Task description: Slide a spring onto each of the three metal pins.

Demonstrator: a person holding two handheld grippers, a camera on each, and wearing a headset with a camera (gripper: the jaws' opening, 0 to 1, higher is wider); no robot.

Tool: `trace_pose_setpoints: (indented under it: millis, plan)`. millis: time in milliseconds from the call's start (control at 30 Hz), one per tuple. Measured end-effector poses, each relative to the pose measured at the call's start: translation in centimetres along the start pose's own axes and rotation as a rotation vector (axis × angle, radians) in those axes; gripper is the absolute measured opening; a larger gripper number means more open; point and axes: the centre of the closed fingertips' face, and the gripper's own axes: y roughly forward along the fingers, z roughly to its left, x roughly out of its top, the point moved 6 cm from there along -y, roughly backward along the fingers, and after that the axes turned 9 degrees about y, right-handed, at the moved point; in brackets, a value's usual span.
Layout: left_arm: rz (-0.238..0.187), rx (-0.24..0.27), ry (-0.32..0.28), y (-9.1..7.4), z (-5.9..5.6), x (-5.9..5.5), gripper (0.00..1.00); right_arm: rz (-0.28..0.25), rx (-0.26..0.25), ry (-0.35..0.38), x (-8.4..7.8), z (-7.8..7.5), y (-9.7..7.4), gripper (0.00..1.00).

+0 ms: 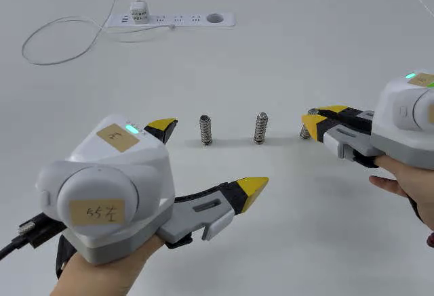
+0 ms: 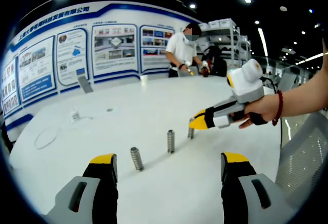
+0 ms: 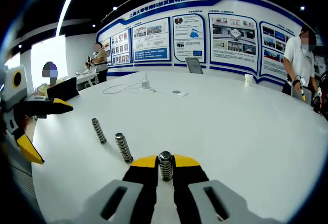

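Observation:
Three coil springs stand upright in a row on the white table, each on a metal pin: a left spring [image 1: 206, 130], a middle spring [image 1: 261, 127] and a right spring [image 1: 307, 124]. My right gripper [image 1: 313, 124] comes in from the right and is shut on the right spring [image 3: 165, 165], whose pin head shows between the yellow tips. The other two springs [image 3: 123, 147] [image 3: 98, 130] stand to its left. My left gripper [image 1: 207, 157] is held wide open in front of the row, touching nothing. In its own view the springs [image 2: 136, 158] [image 2: 170, 141] [image 2: 190, 130] lie beyond its jaws.
A white power strip [image 1: 169, 19] with a plug and a looping cable [image 1: 57, 38] lies at the table's far side. Bare table [image 1: 285, 242] surrounds the springs. A person [image 2: 183, 49] stands beyond the far edge, in front of wall display boards.

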Motion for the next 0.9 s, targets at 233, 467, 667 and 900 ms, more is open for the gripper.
trace_pose_setpoints:
  millis: [233,467,667,900]
  plan:
    - [0.0,0.003,-0.016,-0.04,0.05,-0.16,0.85,0.002,-0.001,0.015,-0.17,0.09,-0.05,0.12]
    - [0.01,0.001,-0.015,-0.03,0.04,-0.33,0.85,0.004,-0.002,0.025,-0.24,0.19,-0.08,0.12]
    - [0.026,0.003,-0.009,-0.01,0.15,-0.5,0.85,0.011,-0.001,0.037,-0.27,0.24,-0.03,0.16]
    - [0.024,0.02,-0.017,-0.09,0.56,-0.41,0.85,0.022,0.0,0.045,-0.2,0.4,-0.36,0.23]
